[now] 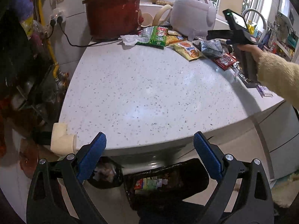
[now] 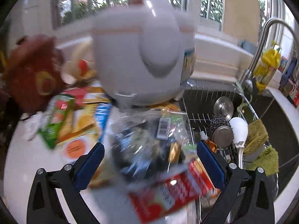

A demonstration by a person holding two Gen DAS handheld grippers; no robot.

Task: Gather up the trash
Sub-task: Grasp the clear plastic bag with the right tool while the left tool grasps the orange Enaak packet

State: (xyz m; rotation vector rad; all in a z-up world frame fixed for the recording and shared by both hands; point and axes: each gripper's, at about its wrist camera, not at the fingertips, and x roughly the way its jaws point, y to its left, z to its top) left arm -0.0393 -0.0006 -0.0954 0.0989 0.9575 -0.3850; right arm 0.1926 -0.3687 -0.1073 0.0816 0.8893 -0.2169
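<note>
Trash lies at the far side of the speckled white counter (image 1: pixel 149 85): a crumpled tissue (image 1: pixel 129 39), a green wrapper (image 1: pixel 156 35), a yellow packet (image 1: pixel 188 49), a clear bag with dark contents (image 1: pixel 212 46) and a red wrapper (image 1: pixel 225 60). My left gripper (image 1: pixel 149 145) is open and empty at the counter's near edge, above a black-lined bin (image 1: pixel 164 184) holding wrappers. My right gripper (image 2: pixel 150 155) is open, its fingers either side of the clear bag (image 2: pixel 149 141), with the red wrapper (image 2: pixel 172 192) just below. The right tool (image 1: pixel 241 35) shows in the left wrist view.
A red clay pot (image 1: pixel 114 9) and a white rice cooker (image 1: pixel 194 13) stand behind the trash. A sink rack (image 2: pixel 205 108) with scourer, brush and green cloth lies to the right, beside a tap (image 2: pixel 261 43). A white pipe elbow (image 1: pixel 62 140) sits at the counter's near left corner.
</note>
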